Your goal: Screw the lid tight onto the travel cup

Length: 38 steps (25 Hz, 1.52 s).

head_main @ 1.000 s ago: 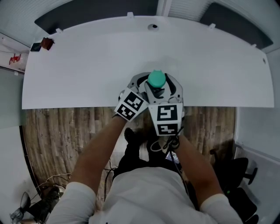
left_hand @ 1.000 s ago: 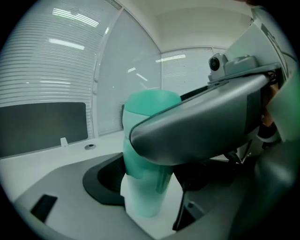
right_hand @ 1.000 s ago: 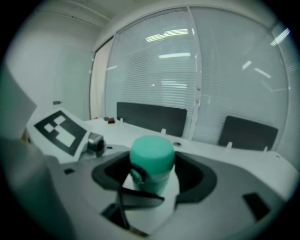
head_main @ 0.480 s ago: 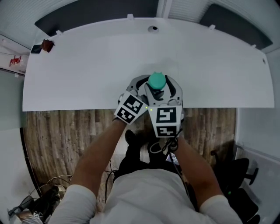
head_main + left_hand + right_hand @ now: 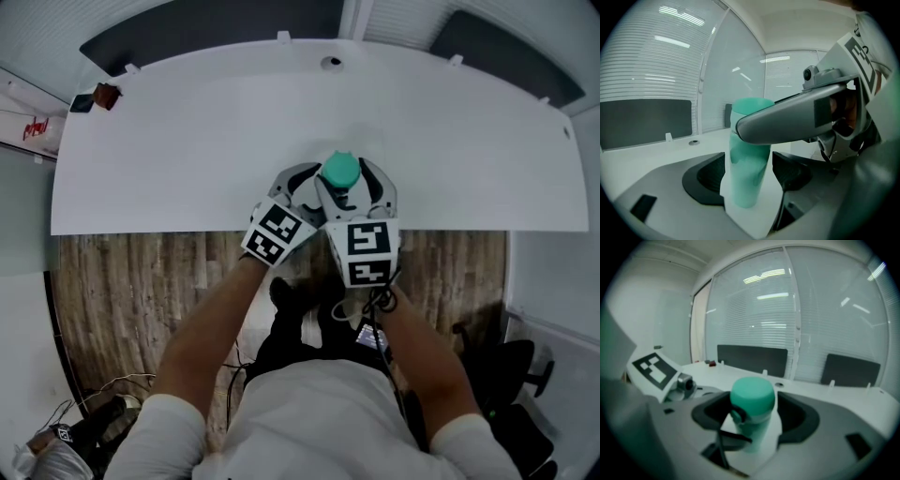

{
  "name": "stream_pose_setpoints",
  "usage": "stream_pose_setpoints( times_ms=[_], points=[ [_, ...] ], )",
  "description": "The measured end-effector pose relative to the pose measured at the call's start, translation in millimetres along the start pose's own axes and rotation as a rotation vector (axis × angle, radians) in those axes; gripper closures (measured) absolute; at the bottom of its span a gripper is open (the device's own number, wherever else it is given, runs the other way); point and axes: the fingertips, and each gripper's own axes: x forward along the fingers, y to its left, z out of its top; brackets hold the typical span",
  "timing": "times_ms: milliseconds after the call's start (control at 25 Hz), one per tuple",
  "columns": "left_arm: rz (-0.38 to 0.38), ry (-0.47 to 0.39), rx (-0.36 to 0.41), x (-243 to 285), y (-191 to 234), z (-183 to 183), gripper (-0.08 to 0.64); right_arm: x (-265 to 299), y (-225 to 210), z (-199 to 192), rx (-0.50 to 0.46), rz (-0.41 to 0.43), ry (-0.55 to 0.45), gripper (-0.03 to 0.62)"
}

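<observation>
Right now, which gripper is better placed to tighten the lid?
Right. The right gripper has its fingers either side of the lid; the left gripper has its fingers lower, beside the travel cup body, suited to steadying it.

White table [image 5: 187, 141], small red object [image 5: 105, 94] at corner

Travel cup [image 5: 746, 173] with a smooth, slightly glossy teal body; its lid [image 5: 752, 394] looks matt. A smooth, matt white table [image 5: 187, 141] fills the upper frame, with a wood-grain plank floor [image 5: 122, 281] at lower left.
</observation>
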Motion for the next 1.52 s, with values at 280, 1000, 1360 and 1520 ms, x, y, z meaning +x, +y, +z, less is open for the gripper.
stream_pose_setpoints(
  times_ms=[280, 1000, 1360, 1520],
  points=[
    [0.004, -0.009, -0.004, -10.0, 4.4, 4.9, 0.232, -2.1, 2.5, 6.3, -0.005, 0.011, -0.012, 0.281],
    [0.039, -0.133, -0.078, -73.6, 14.3, 45.5, 0.232, -38.9, -16.4, 44.7, 0.010, 0.030, -0.118, 0.282],
    [0.029, -0.302, -0.165, -117.1, 13.9, 101.7, 0.233, -64.9, -32.0, 64.4, 0.075, 0.066, -0.157, 0.450],
    [0.012, -0.357, -0.209, -132.2, 6.3, 123.5, 0.281, -77.6, -36.2, 69.6, 0.107, 0.077, -0.159, 0.508]
  ],
)
